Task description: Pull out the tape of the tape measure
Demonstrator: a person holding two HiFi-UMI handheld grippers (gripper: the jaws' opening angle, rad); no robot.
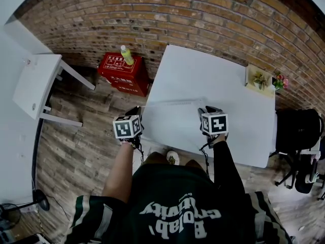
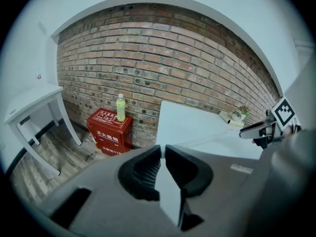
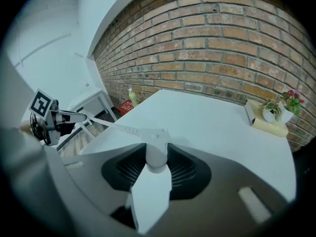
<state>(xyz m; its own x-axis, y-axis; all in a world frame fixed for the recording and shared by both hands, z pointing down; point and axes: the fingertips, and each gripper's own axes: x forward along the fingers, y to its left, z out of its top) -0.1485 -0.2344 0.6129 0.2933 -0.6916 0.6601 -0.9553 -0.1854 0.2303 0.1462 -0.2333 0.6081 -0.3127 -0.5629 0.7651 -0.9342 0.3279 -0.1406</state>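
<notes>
My right gripper (image 1: pixel 205 110) (image 3: pixel 157 154) is shut on the white tape measure case (image 3: pixel 155 141), whose round body sits between the jaws. From the case a thin white tape (image 1: pixel 172 103) (image 3: pixel 112 126) (image 2: pixel 207 139) runs out taut to my left gripper (image 1: pixel 138 109) (image 2: pixel 162 154). The left jaws stand almost together, pinching the tape's end. Both grippers hover side by side over the front edge of the white table (image 1: pixel 218 80). Each gripper shows in the other's view, the right gripper (image 2: pixel 254 131) at the right and the left gripper (image 3: pixel 58 116) at the left.
A planter with flowers (image 1: pixel 260 79) (image 3: pixel 271 115) stands at the table's far right corner. Left of the table, a red box (image 1: pixel 123 73) (image 2: pixel 109 130) with a yellow-green bottle (image 1: pixel 127 55) sits against the brick wall. A small white side table (image 1: pixel 36 84) is further left, and a black chair (image 1: pixel 298 131) at the right.
</notes>
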